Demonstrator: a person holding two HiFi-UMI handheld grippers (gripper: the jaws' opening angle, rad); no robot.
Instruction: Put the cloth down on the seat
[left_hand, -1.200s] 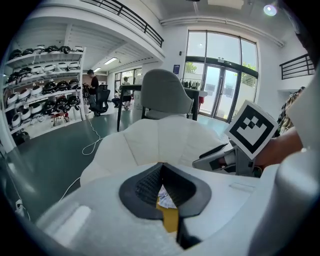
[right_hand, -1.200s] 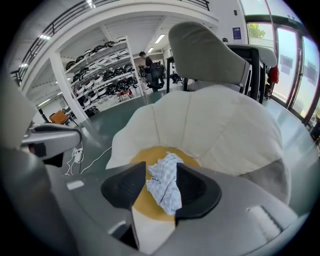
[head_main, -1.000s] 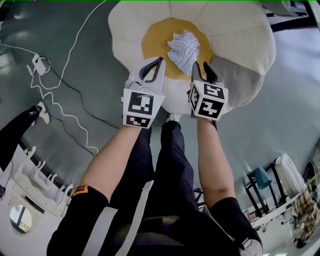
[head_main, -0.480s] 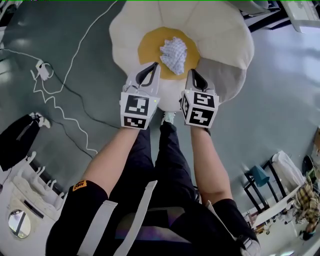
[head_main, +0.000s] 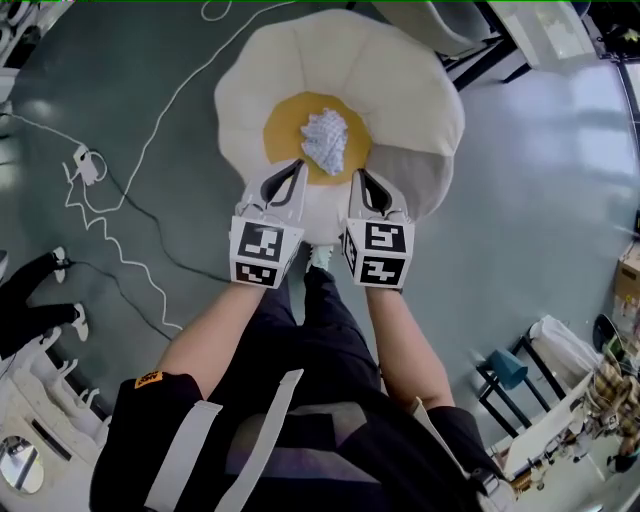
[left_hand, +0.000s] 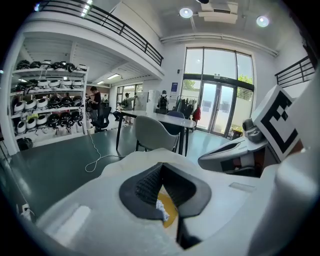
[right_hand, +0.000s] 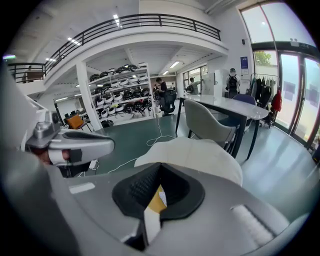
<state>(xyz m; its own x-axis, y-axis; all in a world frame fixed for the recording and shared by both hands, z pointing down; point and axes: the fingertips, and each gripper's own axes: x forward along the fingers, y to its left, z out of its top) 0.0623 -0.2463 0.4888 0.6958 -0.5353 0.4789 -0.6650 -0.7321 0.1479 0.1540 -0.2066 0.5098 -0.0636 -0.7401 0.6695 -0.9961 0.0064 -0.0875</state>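
A crumpled white-and-blue cloth (head_main: 325, 140) lies on the yellow centre (head_main: 285, 125) of a round white flower-shaped seat (head_main: 400, 80) on the floor. Nothing touches it. My left gripper (head_main: 298, 163) hangs shut and holds nothing, above the seat's near edge, just left of the cloth. The right gripper (head_main: 358, 175) is shut too, with nothing in it, at the near right of the cloth. In the left gripper view the closed jaws (left_hand: 161, 165) frame a bit of the cloth (left_hand: 161, 210). In the right gripper view the jaws (right_hand: 160, 165) show the yellow centre (right_hand: 157, 197) below them.
A white cable (head_main: 150, 130) and a plug block (head_main: 88, 165) trail over the green floor left of the seat. A grey chair (left_hand: 152, 132) and table (left_hand: 165, 119) stand beyond the seat, and helmet shelves (left_hand: 45, 112) line the far wall. A white rack (head_main: 40, 420) is near left.
Both grippers have lifted up and away from the cloth, and the seat now looks smaller below them. The cloth stays put on the yellow centre. The right jaws have come together.
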